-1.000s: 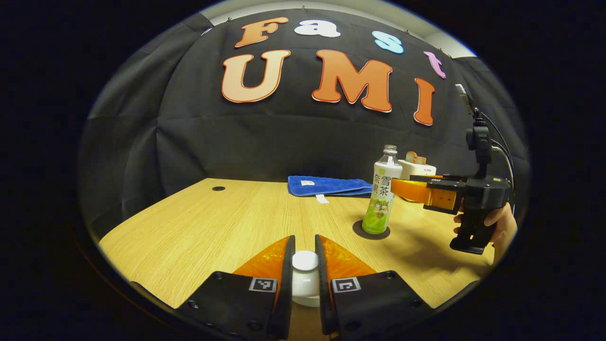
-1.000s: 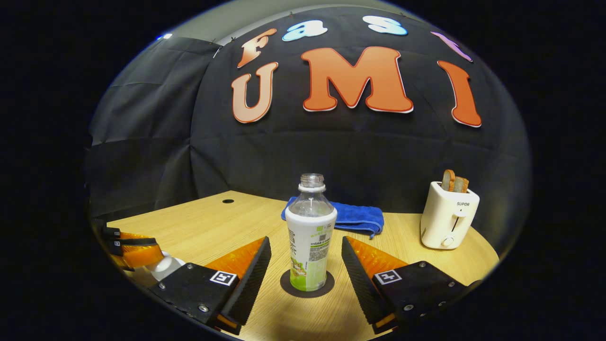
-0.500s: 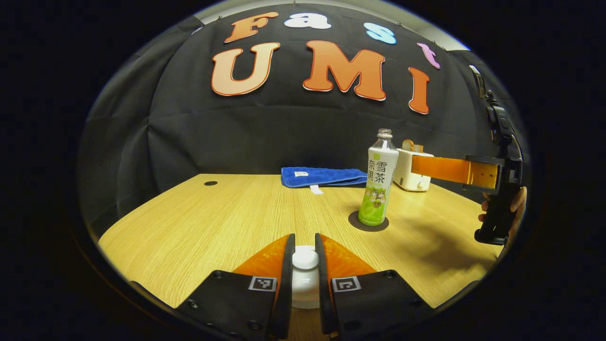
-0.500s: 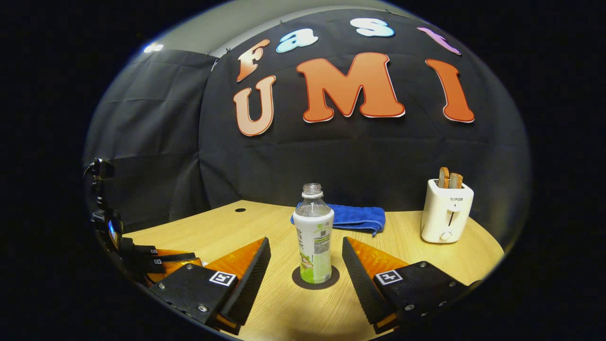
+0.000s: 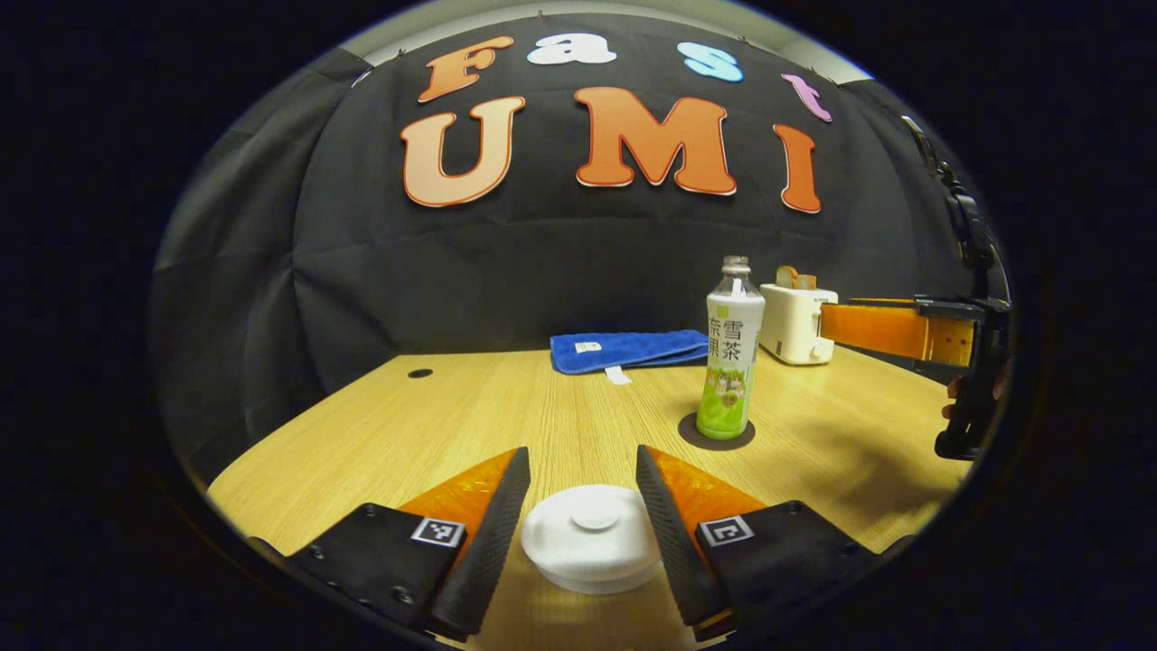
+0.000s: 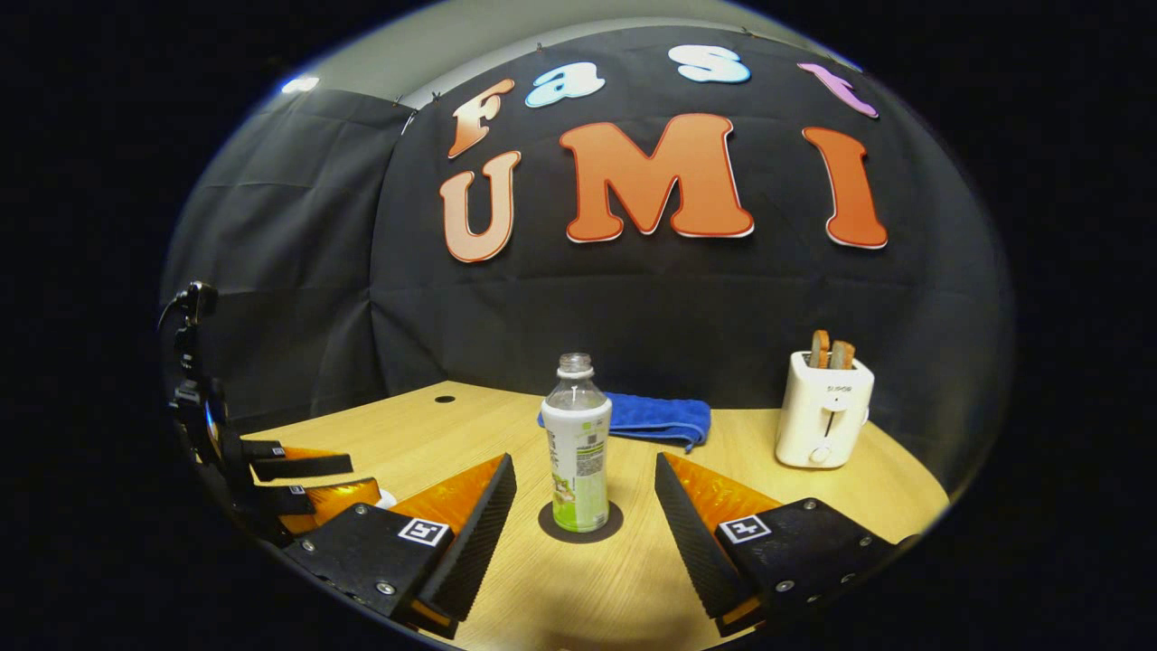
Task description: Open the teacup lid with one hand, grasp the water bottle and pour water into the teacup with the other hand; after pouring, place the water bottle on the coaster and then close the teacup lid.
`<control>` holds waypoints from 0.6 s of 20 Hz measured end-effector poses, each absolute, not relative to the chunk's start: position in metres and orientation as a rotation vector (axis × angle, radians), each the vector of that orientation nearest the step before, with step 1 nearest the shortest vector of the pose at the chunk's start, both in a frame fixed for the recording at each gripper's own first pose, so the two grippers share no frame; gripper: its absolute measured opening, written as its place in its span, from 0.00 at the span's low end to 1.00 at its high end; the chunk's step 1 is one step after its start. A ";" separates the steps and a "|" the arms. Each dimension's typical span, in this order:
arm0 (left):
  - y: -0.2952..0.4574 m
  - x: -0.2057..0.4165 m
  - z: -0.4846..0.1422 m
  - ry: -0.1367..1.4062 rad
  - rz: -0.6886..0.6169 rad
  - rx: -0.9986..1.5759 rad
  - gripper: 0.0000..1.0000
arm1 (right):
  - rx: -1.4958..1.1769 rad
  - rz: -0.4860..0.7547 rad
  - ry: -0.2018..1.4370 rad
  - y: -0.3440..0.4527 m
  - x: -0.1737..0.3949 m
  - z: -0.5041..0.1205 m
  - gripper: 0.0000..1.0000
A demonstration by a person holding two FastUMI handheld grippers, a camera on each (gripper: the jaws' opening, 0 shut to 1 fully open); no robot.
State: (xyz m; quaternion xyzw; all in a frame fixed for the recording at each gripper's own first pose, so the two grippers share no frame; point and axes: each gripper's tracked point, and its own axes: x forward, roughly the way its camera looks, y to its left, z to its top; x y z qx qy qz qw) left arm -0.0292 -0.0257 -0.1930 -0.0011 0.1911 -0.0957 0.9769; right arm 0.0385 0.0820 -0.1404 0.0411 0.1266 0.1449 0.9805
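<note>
Gaping wide, your left gripper (image 5: 578, 488) grips nothing; the lid (image 5: 592, 537) is probably slippery, so pinch its knob.

uncapped water bottle (image 6: 578, 457) is standing upright on the dark coaster (image 6: 580, 524); white lid (image 5: 592, 533) is sitting on the teacup

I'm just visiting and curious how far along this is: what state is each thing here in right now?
Teacup lid: on the cup, closed.
Water bottle: upright on coaster, uncapped.
Left gripper: open around lid, not gripping.
Right gripper: open, short of bottle.
Toaster: bread sticking up.
Blue towel: folded on table.
</note>
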 end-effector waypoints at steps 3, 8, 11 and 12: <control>-0.022 -0.017 -0.166 0.334 -0.151 -0.033 0.87 | 0.050 0.266 0.199 0.071 0.031 -0.117 0.94; -0.034 0.005 -0.119 0.250 -0.143 -0.073 0.94 | 0.011 0.215 0.144 0.052 0.019 -0.089 0.95; -0.037 0.014 -0.091 0.193 -0.123 -0.073 0.93 | -0.005 0.172 0.109 0.039 0.017 -0.075 0.95; -0.039 0.016 -0.083 0.172 -0.121 -0.085 0.93 | -0.015 0.159 0.100 0.035 0.015 -0.072 0.95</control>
